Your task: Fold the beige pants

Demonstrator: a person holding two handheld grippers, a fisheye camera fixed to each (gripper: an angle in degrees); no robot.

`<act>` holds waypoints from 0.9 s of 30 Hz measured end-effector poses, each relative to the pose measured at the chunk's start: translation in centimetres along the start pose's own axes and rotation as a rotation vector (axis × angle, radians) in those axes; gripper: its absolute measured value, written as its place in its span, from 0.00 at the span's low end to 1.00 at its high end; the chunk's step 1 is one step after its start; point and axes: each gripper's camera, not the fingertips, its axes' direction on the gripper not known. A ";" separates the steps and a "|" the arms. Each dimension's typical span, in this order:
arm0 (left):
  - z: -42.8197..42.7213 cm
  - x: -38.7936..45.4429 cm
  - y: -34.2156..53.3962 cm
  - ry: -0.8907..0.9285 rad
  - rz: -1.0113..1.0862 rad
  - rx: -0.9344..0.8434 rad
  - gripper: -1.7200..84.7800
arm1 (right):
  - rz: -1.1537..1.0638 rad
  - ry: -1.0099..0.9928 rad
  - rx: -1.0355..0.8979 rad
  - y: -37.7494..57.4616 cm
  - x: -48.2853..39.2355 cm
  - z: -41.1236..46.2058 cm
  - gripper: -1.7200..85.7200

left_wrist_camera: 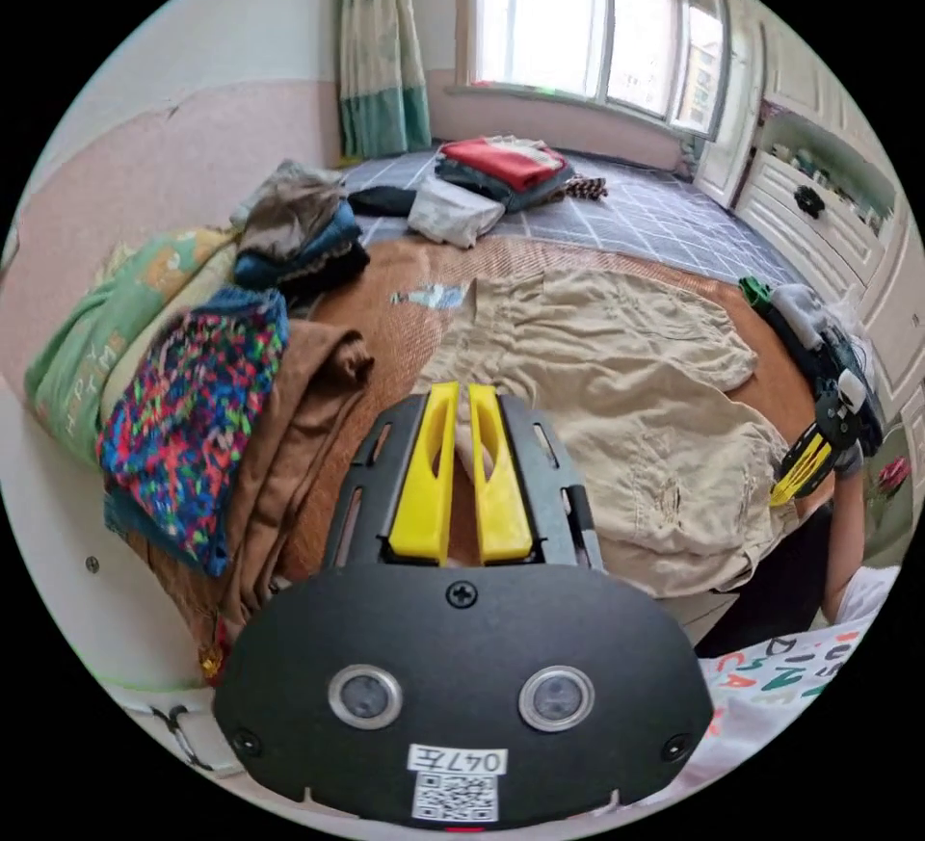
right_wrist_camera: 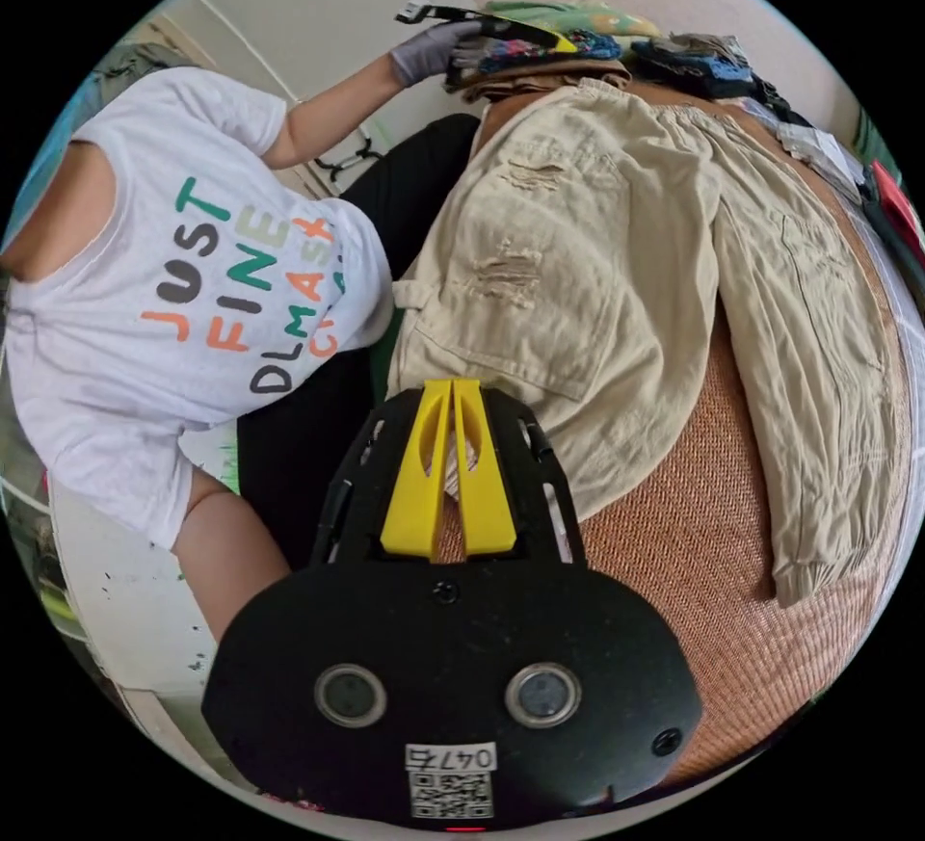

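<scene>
The beige pants (left_wrist_camera: 617,398) lie spread flat on a woven brown mat (left_wrist_camera: 405,321). In the left gripper view my left gripper (left_wrist_camera: 455,390) sits at one edge of them, its yellow jaws nearly together with beige cloth between them. The right gripper (left_wrist_camera: 805,470) shows at the opposite edge, held by a gloved hand. In the right gripper view my right gripper (right_wrist_camera: 453,385) is shut on the near corner of the pants (right_wrist_camera: 597,244), with cloth showing between the jaws. One leg (right_wrist_camera: 819,350) runs along the right side. The left gripper (right_wrist_camera: 511,24) shows at the far end.
A pile of clothes, with a brown garment (left_wrist_camera: 299,417) and a multicoloured knit (left_wrist_camera: 193,407), lies beside the pants. More folded clothes (left_wrist_camera: 501,167) sit further back on the grey checked bed (left_wrist_camera: 655,215). A person in a white printed shirt (right_wrist_camera: 193,282) stands beside the mat (right_wrist_camera: 703,533).
</scene>
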 end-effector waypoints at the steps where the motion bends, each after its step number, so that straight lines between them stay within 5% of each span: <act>1: 0.4 1.1 -1.8 0.012 0.066 -0.010 0.01 | -0.027 -0.008 0.065 0.9 -0.1 -0.8 0.01; 6: 6.4 4.9 -8.3 -0.067 0.223 -0.106 0.01 | 0.026 0.035 0.363 4.6 1.6 -3.8 0.01; 12: 16.0 4.2 -11.0 -0.146 0.192 -0.318 0.01 | 0.173 0.093 0.035 5.6 3.6 1.7 0.01; 22: 12.5 -1.0 -7.0 -0.105 0.050 -0.234 0.01 | 0.489 0.448 0.079 12.0 4.0 -0.6 0.01; 27: 9.8 -3.0 -2.6 -0.061 -0.053 -0.166 0.01 | 0.631 0.392 0.146 16.2 4.0 -1.4 0.01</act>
